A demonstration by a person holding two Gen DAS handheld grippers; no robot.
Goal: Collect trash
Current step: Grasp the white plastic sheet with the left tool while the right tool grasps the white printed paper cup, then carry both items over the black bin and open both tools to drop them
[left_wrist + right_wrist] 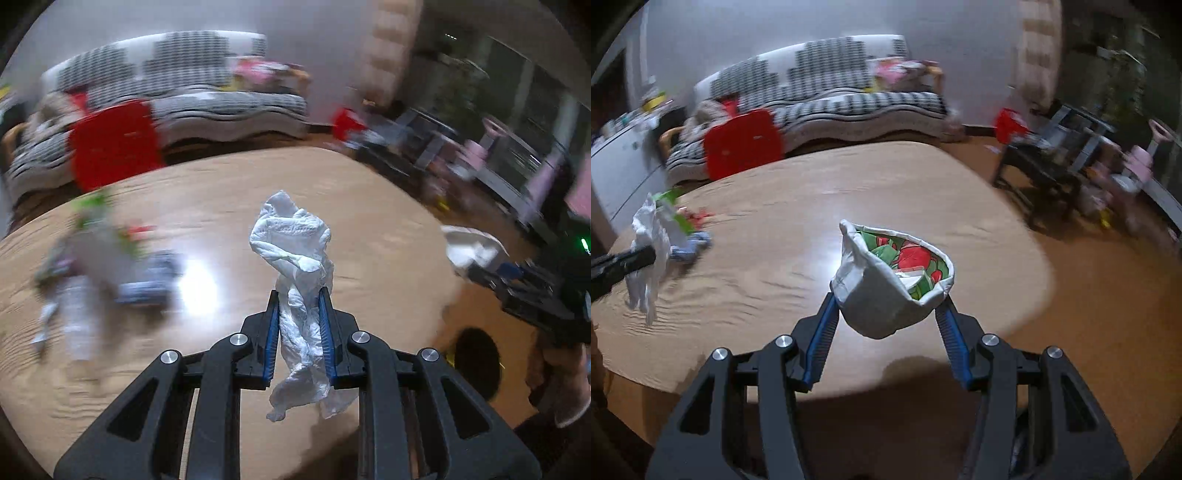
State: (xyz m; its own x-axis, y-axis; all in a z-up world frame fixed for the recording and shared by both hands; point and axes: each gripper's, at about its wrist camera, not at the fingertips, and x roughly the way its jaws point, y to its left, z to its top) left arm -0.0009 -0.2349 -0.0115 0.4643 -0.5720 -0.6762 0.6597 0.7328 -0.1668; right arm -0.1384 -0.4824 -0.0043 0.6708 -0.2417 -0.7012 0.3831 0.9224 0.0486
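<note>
My left gripper is shut on a crumpled white tissue and holds it above the round wooden table. The tissue also shows at the far left of the right wrist view. My right gripper is shut on a squashed white paper cup with a green and red printed inside, held above the table. In the left wrist view that cup and the right gripper show at the right edge.
More trash lies blurred at the table's left: a green and white wrapper, a blue packet and white paper. A red chair stands behind the table before a checked sofa. Dark furniture stands at right.
</note>
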